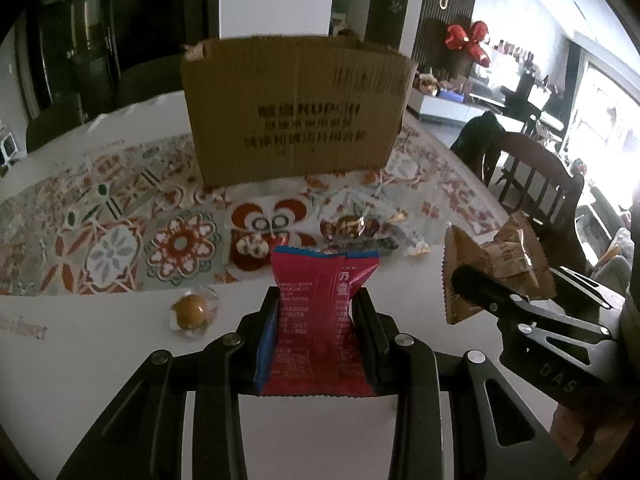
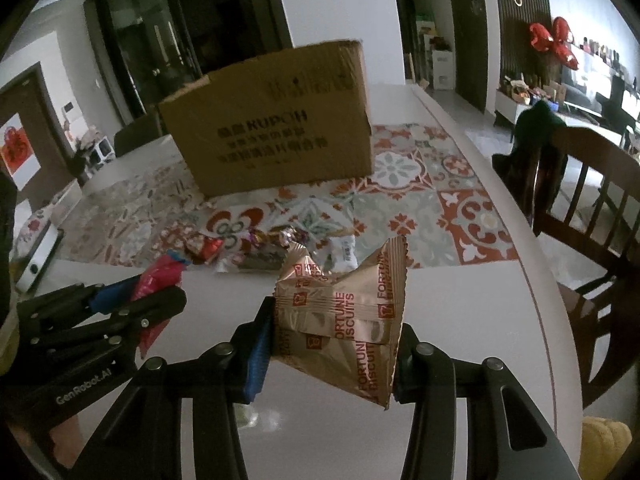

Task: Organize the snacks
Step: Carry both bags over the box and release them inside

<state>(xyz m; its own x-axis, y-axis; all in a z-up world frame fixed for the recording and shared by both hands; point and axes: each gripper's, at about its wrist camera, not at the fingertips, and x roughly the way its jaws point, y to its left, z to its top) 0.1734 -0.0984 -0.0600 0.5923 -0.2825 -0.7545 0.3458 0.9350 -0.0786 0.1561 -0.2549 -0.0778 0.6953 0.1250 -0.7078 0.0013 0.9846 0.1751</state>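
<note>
My left gripper [image 1: 318, 300] is shut on a red and blue snack packet [image 1: 316, 320], held above the white table [image 1: 120, 360]. My right gripper [image 2: 332, 320] is shut on a gold fortune biscuit packet [image 2: 344, 320]; it shows at the right of the left wrist view [image 1: 500, 272]. The left gripper with the red packet shows at the left of the right wrist view [image 2: 156, 284]. A brown cardboard box [image 1: 296, 108] stands upright ahead on the patterned mat [image 1: 100, 220]. A small pile of wrapped snacks [image 1: 360, 226] lies between the grippers and the box. A round orange wrapped sweet [image 1: 192, 310] lies alone on the table.
A wooden chair [image 2: 592, 208] stands at the table's right edge with dark cloth over its back. A white device [image 2: 38, 260] lies at the left of the table. A living room with red balloons [image 2: 554, 40] lies beyond.
</note>
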